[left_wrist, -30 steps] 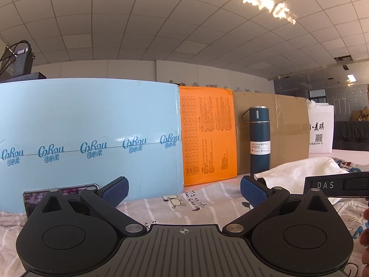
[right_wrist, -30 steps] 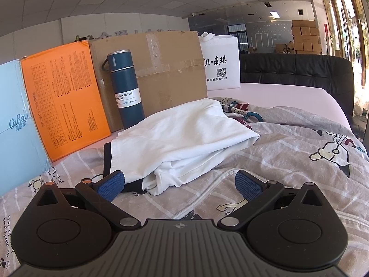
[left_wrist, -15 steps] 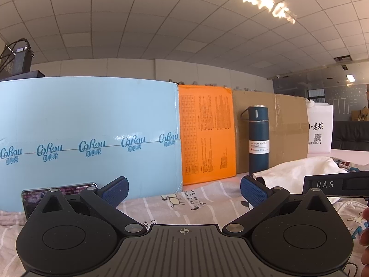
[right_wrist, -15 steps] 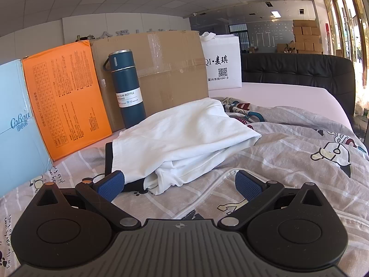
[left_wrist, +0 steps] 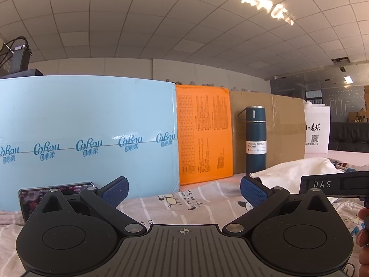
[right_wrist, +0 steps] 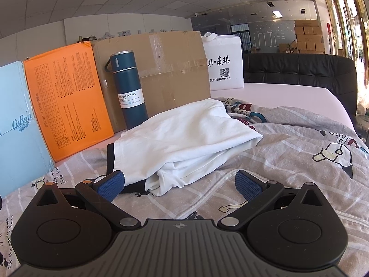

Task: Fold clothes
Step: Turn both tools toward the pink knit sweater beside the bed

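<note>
A folded white garment with a dark trim edge lies on the patterned bed sheet, just ahead of my right gripper. The right gripper is open and empty, its left pad close to the garment's near edge. The garment also shows in the left wrist view, ahead and to the right of my left gripper. The left gripper is open and empty above the sheet.
A blue vacuum bottle stands behind the garment against a cardboard box. An orange box, a light blue box and a white bag line the back. A phone leans at left.
Both views have shifted only slightly; the right gripper has edged a little toward the garment. Both grippers stay open.
</note>
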The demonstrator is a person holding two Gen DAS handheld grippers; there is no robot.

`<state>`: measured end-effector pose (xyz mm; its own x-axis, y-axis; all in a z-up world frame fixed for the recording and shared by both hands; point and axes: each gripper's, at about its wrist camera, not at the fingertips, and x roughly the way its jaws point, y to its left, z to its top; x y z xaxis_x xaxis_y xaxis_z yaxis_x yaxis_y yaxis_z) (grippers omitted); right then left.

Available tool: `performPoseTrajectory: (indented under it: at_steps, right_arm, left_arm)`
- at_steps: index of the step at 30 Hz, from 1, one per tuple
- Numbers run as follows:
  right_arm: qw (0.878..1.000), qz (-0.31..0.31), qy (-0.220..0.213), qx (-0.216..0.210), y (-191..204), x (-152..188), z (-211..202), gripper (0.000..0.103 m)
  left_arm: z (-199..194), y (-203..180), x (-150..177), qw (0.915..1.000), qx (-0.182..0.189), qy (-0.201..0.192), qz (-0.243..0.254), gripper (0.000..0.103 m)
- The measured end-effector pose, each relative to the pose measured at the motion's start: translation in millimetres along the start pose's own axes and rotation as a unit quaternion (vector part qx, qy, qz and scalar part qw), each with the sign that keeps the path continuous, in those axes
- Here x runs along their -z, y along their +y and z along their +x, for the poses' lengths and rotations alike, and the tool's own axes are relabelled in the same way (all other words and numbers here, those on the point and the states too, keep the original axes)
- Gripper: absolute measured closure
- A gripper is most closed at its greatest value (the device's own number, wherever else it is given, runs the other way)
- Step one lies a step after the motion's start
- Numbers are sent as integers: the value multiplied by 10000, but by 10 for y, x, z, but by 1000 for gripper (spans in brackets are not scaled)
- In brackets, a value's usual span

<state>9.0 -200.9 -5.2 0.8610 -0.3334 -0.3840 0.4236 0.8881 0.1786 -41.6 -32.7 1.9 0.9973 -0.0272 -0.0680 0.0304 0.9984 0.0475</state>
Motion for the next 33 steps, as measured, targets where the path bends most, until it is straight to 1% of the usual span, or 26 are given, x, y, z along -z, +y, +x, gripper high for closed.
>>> performPoseTrajectory:
  at_steps: [3,5,8,12,18,20,22,25,27,29,30,33]
  right_arm:
    - [9998,-2,-44,-215,-6,-12,-17,0]
    - [9994,40,-150,-316,-19,-23,-48,0]
    - [9985,148,-213,-482,-43,-40,-61,0]
    - [9966,315,-243,-717,-78,-60,-64,0]
    - [9865,709,-483,-1396,-155,-51,-138,0]
    - [9808,575,-410,-1818,-137,-64,-161,0]
    - [9711,355,-302,-2339,-79,-57,-185,0]
    - [9561,174,-180,-2920,19,0,-243,0]
    - [9464,51,-1,-3228,69,22,-251,0]
    - [9307,7,214,-3650,98,30,-246,0]
    - [9192,34,347,-3923,103,31,-237,0]
    - [8631,308,844,-4970,94,39,-196,0]
  left_arm:
    - [-26,7,-8,9999,48,-84,-49,0]
    - [-64,3,-16,9998,49,-196,-47,0]
    - [-144,-24,-49,9991,-27,-418,41,0]
    - [-280,-91,-110,9970,-198,-692,281,0]
    - [-466,46,-225,9992,-214,-316,-151,0]
    - [-528,91,-263,9991,-219,-191,-295,0]
    - [-596,139,-299,9988,-237,-81,-425,0]
    - [-801,252,-322,9981,-442,-161,-396,0]
    - [-952,349,-327,9973,-531,-199,-470,0]
    - [-1128,466,-321,9958,-705,-230,-543,0]
    - [-1206,518,-319,9953,-785,-240,-508,0]
    - [-1440,660,-314,9935,-1035,-270,-388,0]
